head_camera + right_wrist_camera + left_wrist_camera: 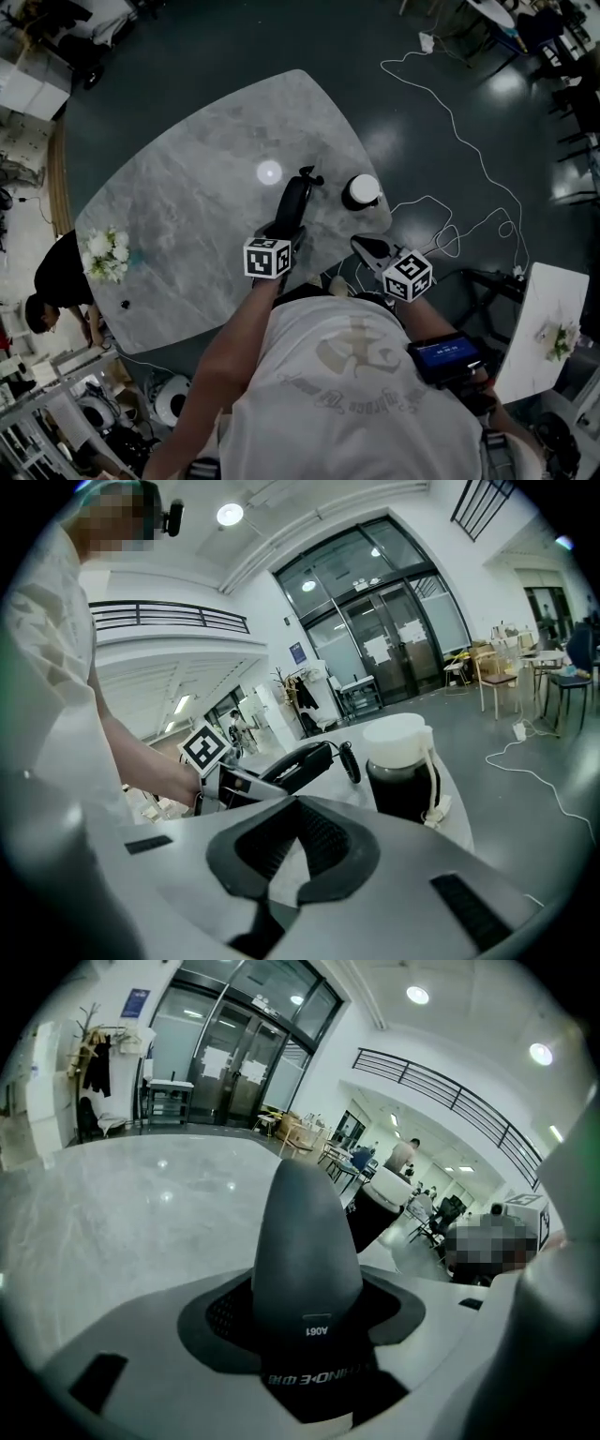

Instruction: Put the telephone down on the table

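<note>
The black telephone handset [293,200] is gripped at its near end by my left gripper [285,231], which is shut on it. It points away from me, low over the grey marble table [187,197]. Whether it touches the top I cannot tell. In the left gripper view the handset [305,1241] fills the space between the jaws. Its coiled cord [359,759] hangs at the far end. My right gripper [367,249] hovers shut and empty by the table's near right edge. Its view shows the handset [298,764] and the left gripper [234,786].
A dark jar with a white lid [362,190] stands just right of the handset, seen also as the jar [401,766] in the right gripper view. White flowers [106,253] sit at the table's left edge. White cables [469,150] run across the floor. A person [58,281] crouches at left.
</note>
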Demonstrator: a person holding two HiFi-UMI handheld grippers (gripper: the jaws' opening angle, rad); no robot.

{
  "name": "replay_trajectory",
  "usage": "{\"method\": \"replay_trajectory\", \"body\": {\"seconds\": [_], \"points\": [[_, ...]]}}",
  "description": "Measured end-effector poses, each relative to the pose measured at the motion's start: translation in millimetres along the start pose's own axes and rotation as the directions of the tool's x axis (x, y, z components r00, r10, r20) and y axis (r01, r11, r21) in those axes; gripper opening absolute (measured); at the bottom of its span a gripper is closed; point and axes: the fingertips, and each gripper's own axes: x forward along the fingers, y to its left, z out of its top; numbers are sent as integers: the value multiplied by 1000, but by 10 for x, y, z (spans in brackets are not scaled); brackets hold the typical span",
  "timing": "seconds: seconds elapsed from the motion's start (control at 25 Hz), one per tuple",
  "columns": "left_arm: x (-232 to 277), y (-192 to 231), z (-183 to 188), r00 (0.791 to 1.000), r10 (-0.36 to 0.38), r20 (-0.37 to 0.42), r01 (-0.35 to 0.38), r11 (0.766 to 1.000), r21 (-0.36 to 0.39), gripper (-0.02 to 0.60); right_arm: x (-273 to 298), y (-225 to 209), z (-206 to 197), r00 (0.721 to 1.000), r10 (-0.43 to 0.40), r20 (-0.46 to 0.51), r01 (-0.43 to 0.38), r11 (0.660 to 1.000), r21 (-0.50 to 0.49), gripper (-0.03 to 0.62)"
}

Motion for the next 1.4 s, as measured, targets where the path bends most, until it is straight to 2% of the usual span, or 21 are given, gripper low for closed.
{"method": "replay_trajectory", "body": {"seconds": [0.16, 0.32, 0.56, 1.12, 1.32, 1.4], "points": [[158, 4, 6, 1000, 17, -26, -16, 998, 56, 279, -13, -57, -37, 1000, -25, -5, 25, 1000, 18, 15], [287, 15, -149, 996, 52, -76, -42, 990, 133, 281, -31, -105, -67, 999, -51, -7, 51, 998, 38, 15], [426, -55, -317, 988, 71, -137, -42, 979, 199, 281, -90, -166, -65, 997, -74, -4, 74, 996, 57, 15], [573, -2, -512, 971, 141, -194, -73, 945, 318, 285, -217, -237, -158, 995, -101, -7, 102, 992, 80, 15], [551, 206, -428, 962, 202, -185, -130, 930, 344, 289, -96, -258, -97, 996, -85, 10, 84, 994, 66, 15], [524, 150, -420, 961, 215, -176, -141, 924, 356, 319, -186, -237, -114, 996, -84, 8, 83, 994, 66, 15]]}}
